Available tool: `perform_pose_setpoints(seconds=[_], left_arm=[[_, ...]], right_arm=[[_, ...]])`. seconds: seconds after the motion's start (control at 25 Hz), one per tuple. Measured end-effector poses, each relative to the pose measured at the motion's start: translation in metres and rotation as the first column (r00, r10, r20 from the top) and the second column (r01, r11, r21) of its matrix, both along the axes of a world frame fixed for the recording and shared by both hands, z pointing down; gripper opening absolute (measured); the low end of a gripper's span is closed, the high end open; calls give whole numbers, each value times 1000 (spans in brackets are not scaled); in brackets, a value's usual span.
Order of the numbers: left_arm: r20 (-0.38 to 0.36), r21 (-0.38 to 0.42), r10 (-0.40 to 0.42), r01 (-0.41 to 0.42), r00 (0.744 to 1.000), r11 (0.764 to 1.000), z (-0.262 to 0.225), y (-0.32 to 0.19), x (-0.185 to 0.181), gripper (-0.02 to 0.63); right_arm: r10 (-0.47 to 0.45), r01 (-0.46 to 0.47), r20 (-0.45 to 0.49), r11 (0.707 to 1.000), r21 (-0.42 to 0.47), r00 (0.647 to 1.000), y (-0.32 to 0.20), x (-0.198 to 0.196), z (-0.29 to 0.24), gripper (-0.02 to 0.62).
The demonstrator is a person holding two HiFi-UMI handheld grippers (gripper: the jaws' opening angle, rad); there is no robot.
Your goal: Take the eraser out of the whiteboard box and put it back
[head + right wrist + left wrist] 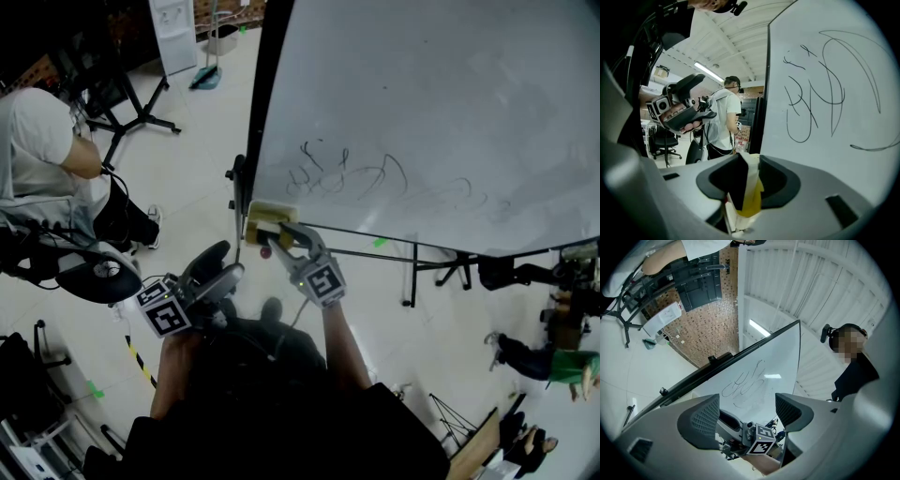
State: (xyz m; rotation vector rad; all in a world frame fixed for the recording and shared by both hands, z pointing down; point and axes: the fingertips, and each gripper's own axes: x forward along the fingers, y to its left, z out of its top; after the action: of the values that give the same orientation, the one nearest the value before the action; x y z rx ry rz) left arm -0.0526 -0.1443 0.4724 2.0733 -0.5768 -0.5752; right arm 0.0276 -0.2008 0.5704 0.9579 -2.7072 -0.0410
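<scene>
Eraser first: a thin pale block with a yellow face [750, 199], pinched upright between the dark pads of the right claw [751, 165], which is clamped on it. That claw's tips sit at the small pale yellow box [265, 216] fixed to the lower left corner of the big white whiteboard [422, 112]; whether the eraser is inside the box or just clear of it, I cannot tell. Dark scribbles [342, 173] run across the board above. The left claw [220, 262] hangs nearer the body, jaws apart, gripping nothing. A person in a white shirt [37, 141] stands off left on the pale floor [187, 150].
</scene>
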Motion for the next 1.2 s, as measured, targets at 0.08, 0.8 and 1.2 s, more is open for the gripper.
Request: perform_pose_setpoints(seconds=[0.08, 0.8, 1.2], left_arm=[[1, -2, -2, 2, 1000, 1000, 0, 0, -1, 367], [1, -6, -7, 7, 1000, 1000, 2, 1, -2, 367], [0, -7, -6, 6, 1000, 1000, 2, 1, -2, 367]], right_arm=[[2, -2, -9, 1000, -5, 1000, 0, 0, 2, 164], [16, -15, -57, 1000, 15, 998, 4, 2, 14, 164], [30, -29, -43, 999, 31, 999, 3, -1, 15, 166]])
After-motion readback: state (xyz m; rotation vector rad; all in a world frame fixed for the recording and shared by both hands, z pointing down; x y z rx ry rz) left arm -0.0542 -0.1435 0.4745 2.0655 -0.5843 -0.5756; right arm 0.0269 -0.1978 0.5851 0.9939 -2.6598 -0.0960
